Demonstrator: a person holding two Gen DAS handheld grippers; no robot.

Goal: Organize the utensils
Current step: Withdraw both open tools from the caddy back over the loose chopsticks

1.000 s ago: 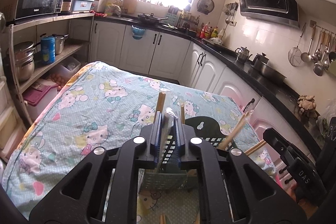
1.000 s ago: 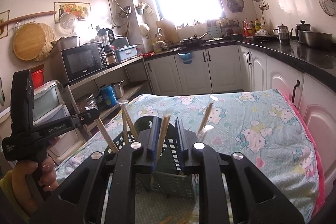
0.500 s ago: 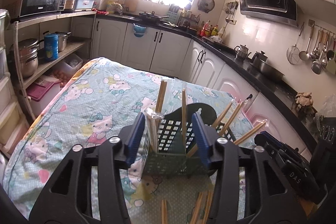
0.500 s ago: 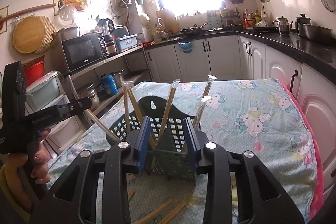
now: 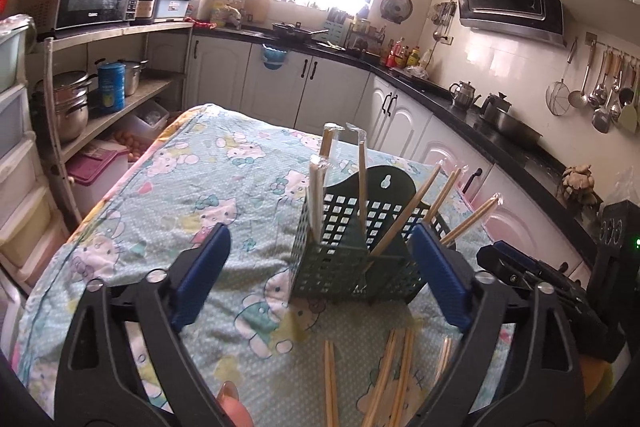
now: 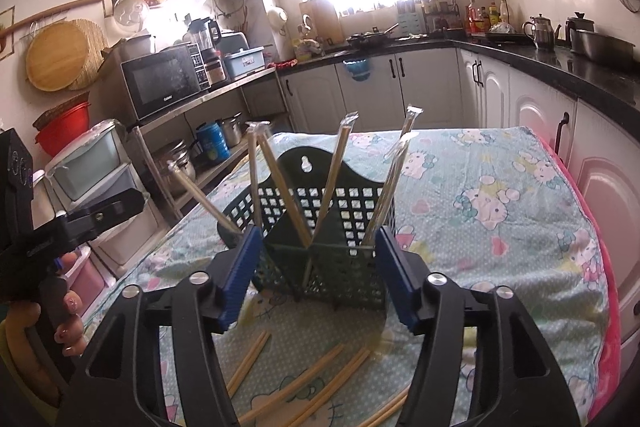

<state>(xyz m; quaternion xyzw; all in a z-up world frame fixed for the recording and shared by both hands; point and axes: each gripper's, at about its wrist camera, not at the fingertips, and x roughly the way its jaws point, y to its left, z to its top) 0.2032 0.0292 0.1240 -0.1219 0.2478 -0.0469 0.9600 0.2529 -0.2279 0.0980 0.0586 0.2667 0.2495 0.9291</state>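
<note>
Both tools, left (image 5: 320,279) and right (image 6: 314,269), are seen opening, nothing gripped. The basket (image 6: 320,247) stands mid-frame on the worktop (image 6: 500,227); loose chopsticks (image 6: 296,383) lie below. The light basket may be tipped if nudged.

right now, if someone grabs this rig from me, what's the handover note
Left gripper: fingers opening, nothing between them.
Right gripper: fingers opening too, empty, pulled back just short of the basket.
Green basket stands upright on the cartoon-print tablecloth, holding several wrapped chopstick pairs that lean out at different angles.
Done: those pairs are in the basket.
Left: loose chopsticks lie flat on the cloth in front of the basket; pick them up and drop them in.
</note>
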